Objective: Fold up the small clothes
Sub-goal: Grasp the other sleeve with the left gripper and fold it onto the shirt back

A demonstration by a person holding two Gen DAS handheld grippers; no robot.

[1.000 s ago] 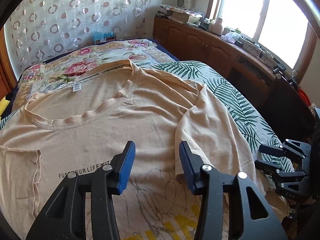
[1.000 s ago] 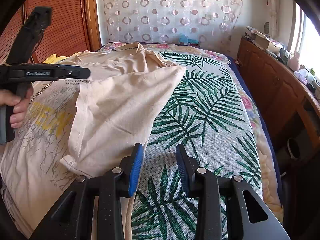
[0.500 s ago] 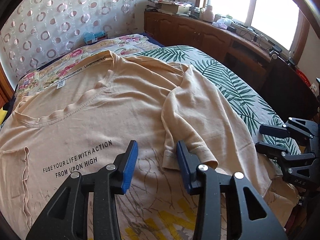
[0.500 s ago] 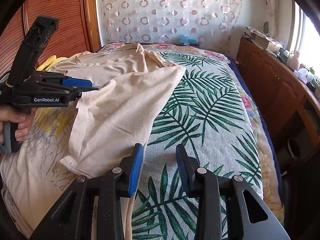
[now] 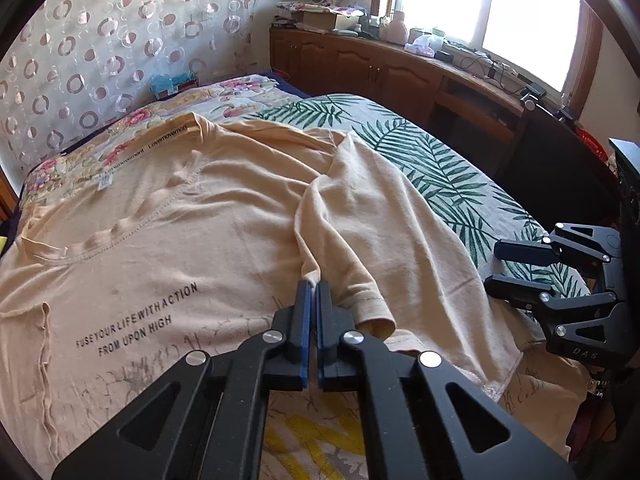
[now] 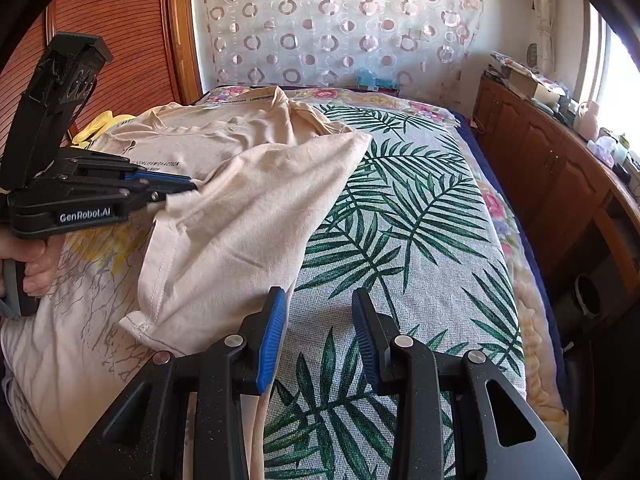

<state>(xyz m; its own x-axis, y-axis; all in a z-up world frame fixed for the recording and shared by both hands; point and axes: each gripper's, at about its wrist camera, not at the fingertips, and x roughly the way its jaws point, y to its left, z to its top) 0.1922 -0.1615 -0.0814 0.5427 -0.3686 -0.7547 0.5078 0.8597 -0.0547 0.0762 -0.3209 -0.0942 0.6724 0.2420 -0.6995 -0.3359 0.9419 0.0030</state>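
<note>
where the folded-over sleeve (image 5: pixel 360 248) comes down toward the lower middle of the left wrist view, the left claw (image 5: pixel 313 286) is clenched on its edge, the two blue-lined fingers (image 5: pixel 305 320) pressed nearly flat together with a thin pinch of peach cloth showing at their tips. in the right wrist view the same claw (image 6: pixel 176 188) reaches in from the left edge of the frame, gripped by a hand (image 6: pixel 34 264), its tips meeting the corner of the sleeve (image 6: pixel 248 216).

the peach t-shirt (image 5: pixel 168 240) lies spread front side up across the bed (image 5: pixel 440 168), filling the left and centre of the left wrist view, neckline toward the upper left, black lettering at the lower left, the sleeve laid inward over the chest.

the right claw (image 6: pixel 320 328) is released, its fingers (image 6: pixel 272 336) standing well apart at the bottom centre of its own view, holding nothing; the left finger sits just beside the shirt's side edge, the gap between them over the palm-leaf bedcover (image 6: pixel 400 240). in the left wrist view it shows at the right edge (image 5: pixel 516 268), also parted.
</note>
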